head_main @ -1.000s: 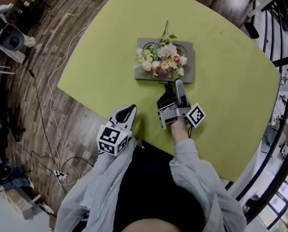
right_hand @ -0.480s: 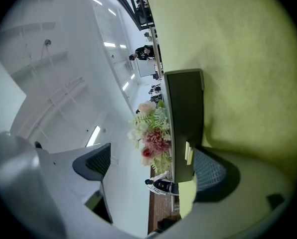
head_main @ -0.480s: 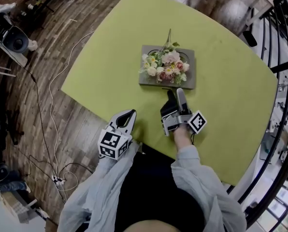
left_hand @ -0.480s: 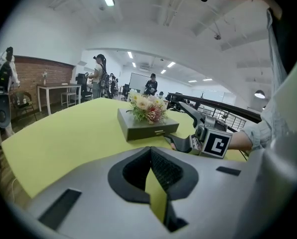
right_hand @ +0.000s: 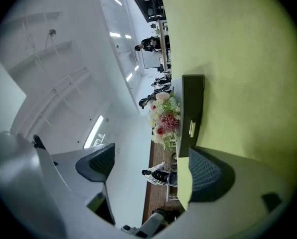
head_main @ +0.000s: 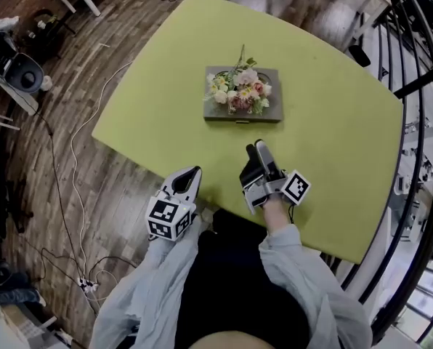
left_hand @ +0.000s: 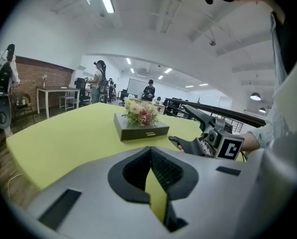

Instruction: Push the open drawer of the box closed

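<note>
Far-centre on the green tabletop [head_main: 333, 122]: grey box [head_main: 272, 107], flowers [head_main: 237, 91] heaped on top. Drawer [left_hand: 136, 133] in the box's near face, front flush with that face, small pale handle [left_hand: 149, 132] at its middle; pushed in, by the look of it.

Right of centre, nearer than the box and apart from it: right tongs [head_main: 254, 147], rolled onto their side, pointed toward the box front. Spread wide yet closing, nothing between them, only box and flowers seen far off through the gap.

At the tabletop's near edge, left of the right pair: left tongs [head_main: 194, 171], clenched tip to tip on nothing, aimed toward the far side, well short of the box.

Pale sleeve [head_main: 304, 282] behind each pair. Wooden floor [head_main: 71, 158] to the left of the tabletop.
</note>
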